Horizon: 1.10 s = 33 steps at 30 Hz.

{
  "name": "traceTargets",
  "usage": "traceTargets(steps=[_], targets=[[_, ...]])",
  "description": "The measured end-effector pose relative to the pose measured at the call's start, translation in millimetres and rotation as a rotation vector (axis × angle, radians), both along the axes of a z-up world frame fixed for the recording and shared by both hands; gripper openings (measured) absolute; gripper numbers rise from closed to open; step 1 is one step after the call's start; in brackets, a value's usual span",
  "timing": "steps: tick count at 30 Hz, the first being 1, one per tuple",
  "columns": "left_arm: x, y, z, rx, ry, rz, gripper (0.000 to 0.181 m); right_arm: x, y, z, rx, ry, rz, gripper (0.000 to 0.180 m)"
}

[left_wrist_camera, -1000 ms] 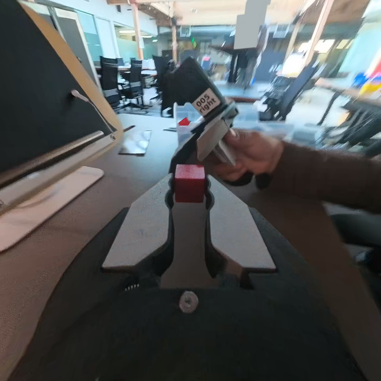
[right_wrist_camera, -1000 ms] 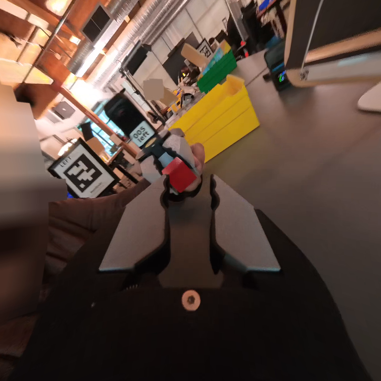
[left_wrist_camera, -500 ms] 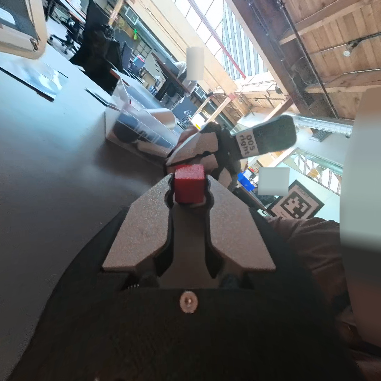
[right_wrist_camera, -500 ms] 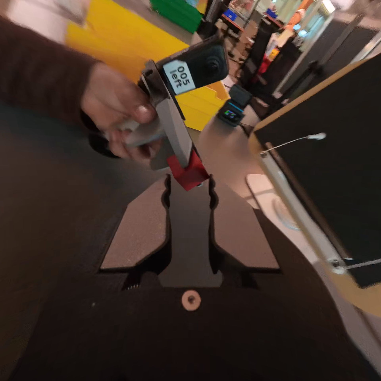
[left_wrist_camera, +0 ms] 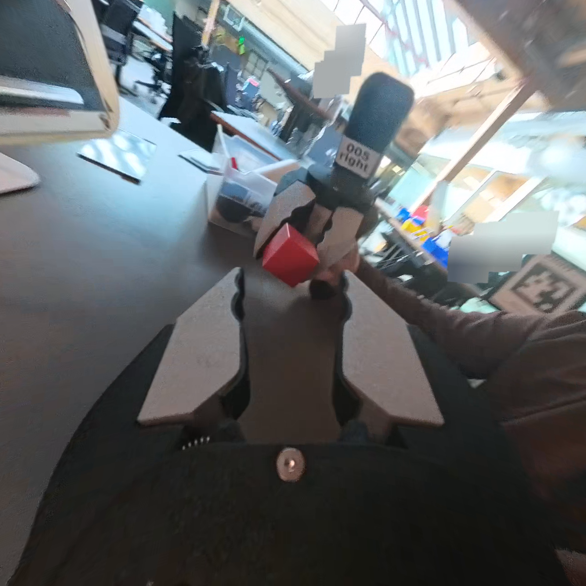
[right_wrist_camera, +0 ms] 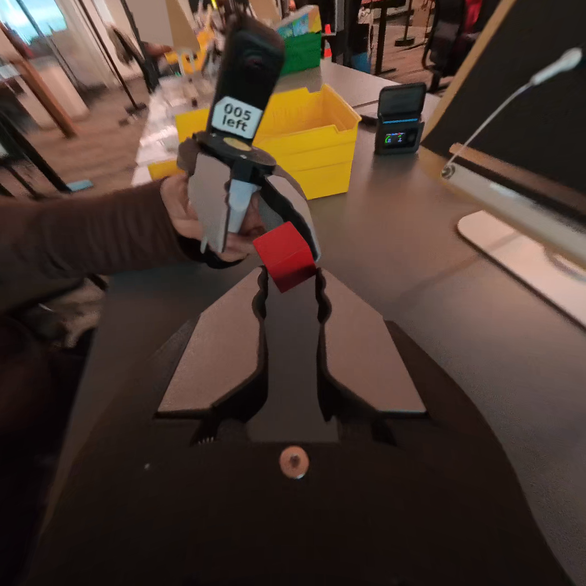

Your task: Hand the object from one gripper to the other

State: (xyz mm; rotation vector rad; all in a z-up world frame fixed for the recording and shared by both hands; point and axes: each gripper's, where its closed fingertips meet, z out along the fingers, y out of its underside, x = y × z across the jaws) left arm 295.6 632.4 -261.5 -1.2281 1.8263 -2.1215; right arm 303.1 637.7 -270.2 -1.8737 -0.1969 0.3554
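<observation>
The red cube (right_wrist_camera: 283,255) sits between the fingertips of my right gripper (right_wrist_camera: 290,279), which is shut on it above the dark table (right_wrist_camera: 396,237). In the left wrist view the same cube (left_wrist_camera: 290,253) is held by the right gripper (left_wrist_camera: 295,255) just beyond my left gripper (left_wrist_camera: 293,279). My left gripper is wide open and empty. In the right wrist view the left gripper (right_wrist_camera: 264,248) faces me with its fingers (right_wrist_camera: 209,203) spread; one finger is still right beside the cube.
A yellow bin (right_wrist_camera: 317,142) and a small black device with a screen (right_wrist_camera: 399,120) stand behind the left gripper. A monitor and its pale base (right_wrist_camera: 523,253) are at the right. A clear plastic box (left_wrist_camera: 241,190) stands behind the right gripper. A brown sleeve (left_wrist_camera: 475,333) reaches in.
The cube has passed from my left gripper to my right. The left gripper opened and let go; the right gripper closed on the cube.
</observation>
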Motion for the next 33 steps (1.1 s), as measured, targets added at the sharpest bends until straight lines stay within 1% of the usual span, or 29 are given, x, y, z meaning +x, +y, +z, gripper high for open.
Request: traceTargets(steps=[1,3,5,6,7,10,14,15,16,17,18,20,22,24,27,30,33], targets=[[1,2,-2,0.084,-0.030,0.024,0.061,2,-1,1,-0.009,0.078,0.013,0.027],[4,4,-10,0.301,-0.124,0.083,0.062,6,-4,0,-0.041,0.218,0.032,0.027],[9,6,-20,0.537,-0.224,0.157,0.066,6,-7,0,-0.065,0.331,0.062,0.027],[10,6,-23,0.635,-0.276,0.188,0.069,5,-9,-2,-0.086,0.376,0.079,0.027],[10,3,-24,0.713,-0.332,0.207,0.068,4,-10,-5,-0.115,0.410,0.093,0.027],[10,-3,-25,0.886,-0.462,0.233,0.059,-2,-11,-18,-0.195,0.466,0.124,0.027],[8,-8,-29,1.072,-0.615,0.245,0.055,-15,-10,-28,-0.252,0.489,0.174,0.027],[8,-9,-30,1.117,-0.652,0.246,0.050,-20,-11,-28,-0.261,0.497,0.197,0.028],[7,-10,-31,1.165,-0.687,0.245,0.038,-24,-12,-28,-0.265,0.503,0.217,0.028],[7,-10,-32,1.208,-0.713,0.243,0.033,-24,-12,-28,-0.266,0.500,0.218,0.028],[7,-9,-33,1.233,-0.714,0.245,0.032,-23,-12,-28,-0.266,0.490,0.212,0.028],[9,-7,-31,1.203,-0.675,0.254,0.032,-20,-12,-25,-0.244,0.470,0.204,0.026],[10,-3,-24,1.124,-0.642,0.277,0.030,-14,-11,-16,-0.187,0.446,0.182,0.025],[11,4,-16,1.010,-0.580,0.310,0.027,-4,-11,-12,-0.146,0.386,0.134,0.026],[11,7,-7,0.788,-0.472,0.302,0.027,4,-14,-2,-0.070,0.289,0.106,0.032],[7,3,-5,0.573,-0.352,0.222,0.026,0,-15,13,0.020,0.220,0.121,0.040],[1,-6,-10,0.414,-0.230,0.108,0.026,-6,-16,23,0.106,0.091,0.117,0.045]])
